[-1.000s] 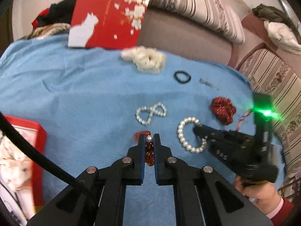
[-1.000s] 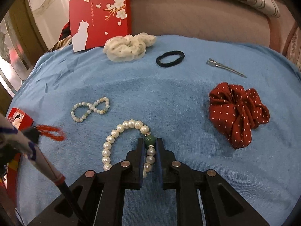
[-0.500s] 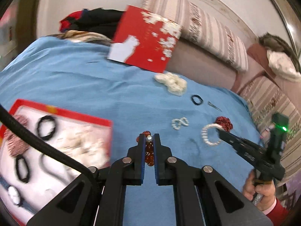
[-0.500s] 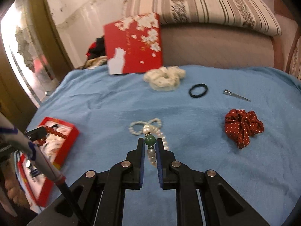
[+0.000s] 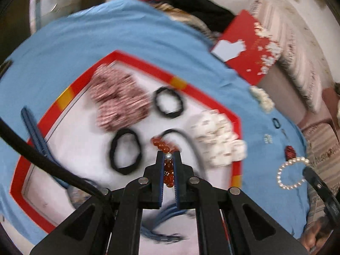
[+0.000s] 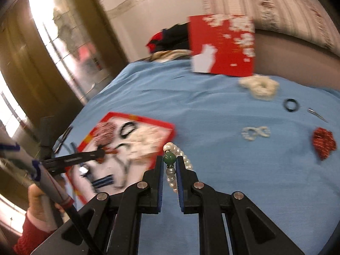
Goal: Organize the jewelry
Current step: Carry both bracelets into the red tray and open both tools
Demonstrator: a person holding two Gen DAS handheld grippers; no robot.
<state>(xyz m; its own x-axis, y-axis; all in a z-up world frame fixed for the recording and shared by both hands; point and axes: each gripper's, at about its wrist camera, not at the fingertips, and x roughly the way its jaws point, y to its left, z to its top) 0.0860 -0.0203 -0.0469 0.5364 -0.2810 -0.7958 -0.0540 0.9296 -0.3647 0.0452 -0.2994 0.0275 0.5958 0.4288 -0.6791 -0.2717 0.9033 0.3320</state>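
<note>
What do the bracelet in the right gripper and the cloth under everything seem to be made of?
Pearl bracelet: glossy white round beads, pearl or imitation, plus one polished green bead, possibly stone or glass. Blue cloth: soft matt fabric, judging by its creases; the weave is too blurred to tell.

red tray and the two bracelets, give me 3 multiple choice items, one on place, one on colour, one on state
1. Where does the left gripper hold the orange bead bracelet?
A. over the red tray
B. over the red polka-dot scrunchie
C. beside the metal clip

2. What colour is the large bead between the right gripper's fingers?
A. red
B. green
C. black

3. What state is the pearl bracelet in?
A. lying on the blue cloth
B. lying in the tray
C. clamped in the right gripper

Answers: 1 A, the tray's white inside lies behind the fingers; 2 B, it is plainly green; 3 C, the fingers pinch it.
</note>
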